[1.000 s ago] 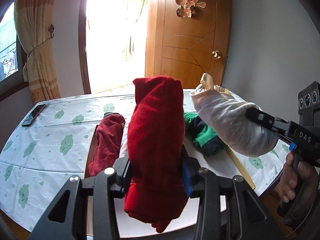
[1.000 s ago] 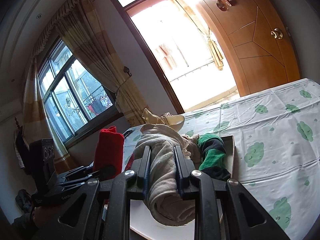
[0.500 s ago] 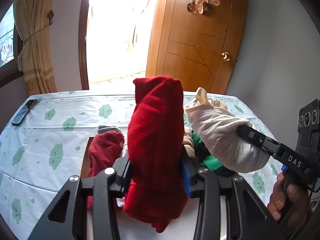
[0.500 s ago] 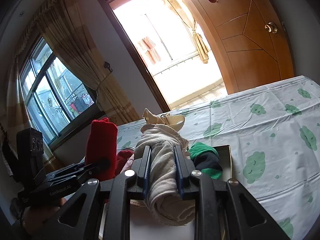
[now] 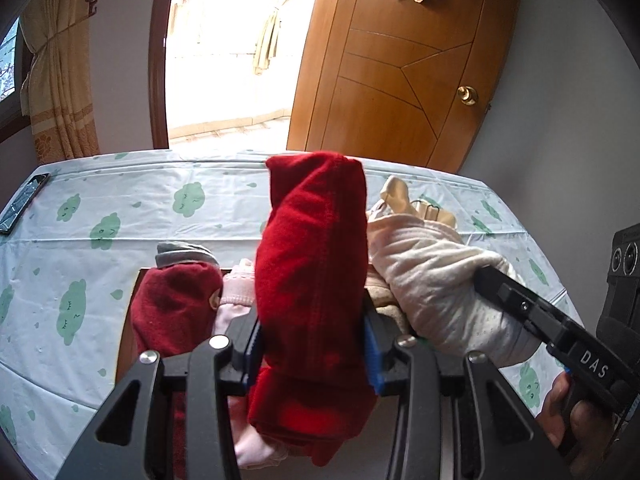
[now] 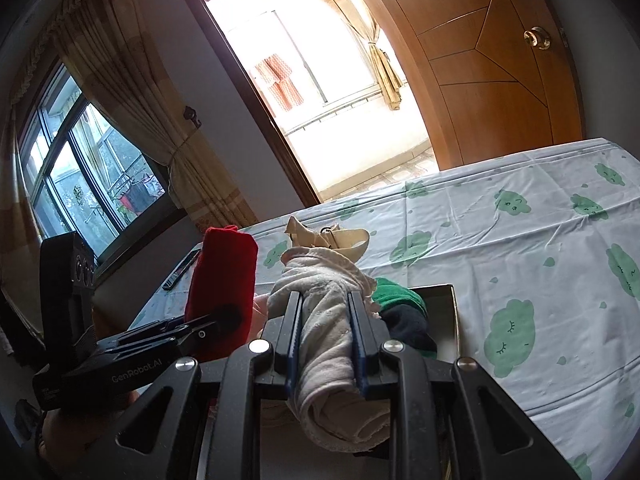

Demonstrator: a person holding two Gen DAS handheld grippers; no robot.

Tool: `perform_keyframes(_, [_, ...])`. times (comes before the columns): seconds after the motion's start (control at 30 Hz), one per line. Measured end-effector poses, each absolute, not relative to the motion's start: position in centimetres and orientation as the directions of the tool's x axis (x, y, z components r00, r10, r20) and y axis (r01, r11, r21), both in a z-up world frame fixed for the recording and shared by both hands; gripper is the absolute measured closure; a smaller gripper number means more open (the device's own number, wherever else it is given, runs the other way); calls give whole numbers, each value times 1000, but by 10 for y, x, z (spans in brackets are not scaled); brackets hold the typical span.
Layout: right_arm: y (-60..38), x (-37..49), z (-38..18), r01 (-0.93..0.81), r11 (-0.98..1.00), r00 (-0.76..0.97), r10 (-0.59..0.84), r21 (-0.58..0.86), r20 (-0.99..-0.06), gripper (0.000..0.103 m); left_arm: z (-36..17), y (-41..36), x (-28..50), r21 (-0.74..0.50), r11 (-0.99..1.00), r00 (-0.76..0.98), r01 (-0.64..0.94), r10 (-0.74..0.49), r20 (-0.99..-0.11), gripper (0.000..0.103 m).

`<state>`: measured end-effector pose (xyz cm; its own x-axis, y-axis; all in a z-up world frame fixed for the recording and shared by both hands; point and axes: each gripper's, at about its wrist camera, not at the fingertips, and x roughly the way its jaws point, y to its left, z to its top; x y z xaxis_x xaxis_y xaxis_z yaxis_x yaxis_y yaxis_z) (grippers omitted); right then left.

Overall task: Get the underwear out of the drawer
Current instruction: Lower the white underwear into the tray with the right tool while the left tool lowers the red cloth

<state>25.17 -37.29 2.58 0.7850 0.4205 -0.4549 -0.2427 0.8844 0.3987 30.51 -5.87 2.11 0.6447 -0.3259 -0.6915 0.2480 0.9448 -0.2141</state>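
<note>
Both grippers loaded, rolls lifted above the drawer

My left gripper [image 5: 312,354] pinches a red rolled underwear [image 5: 314,264] upright between its pads, and my right gripper [image 6: 324,336] is pressed tight on a cream rolled underwear [image 6: 326,320] — both rolls hang above the open drawer [image 6: 444,300], clear of its contents. I judge the risks this way: the red roll stands tall and top-heavy, so a quick swing could let it slide out of the pads; the two rolls sit just beside each other, so they could brush and snag; a loose tail might catch on the drawer rim. In the drawer lie a dark red roll [image 5: 176,308] at the left, a pink piece [image 5: 236,300] beside it, and a green and black garment [image 6: 400,308] at the right. The drawer sits on the bench [image 6: 520,248], under a cloud-print cloth.
</note>
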Motion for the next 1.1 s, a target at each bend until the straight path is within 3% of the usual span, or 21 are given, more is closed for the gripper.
perform_keyframes(0.67, [-355, 276, 9, -250, 894, 699, 433, 373, -569, 73, -3, -62, 319, -203, 944, 626, 259, -324, -709, 59])
perform_keyframes(0.9, [-361, 282, 1, -206, 895, 675, 422, 395, -605, 43, -1, -62, 315, -193, 945, 628, 266, -321, -709, 57])
perform_keyframes(1.1, [-366, 279, 0, -201, 882, 665, 442, 425, -602, 34, 2, -60, 307, -187, 945, 633, 269, -320, -705, 50])
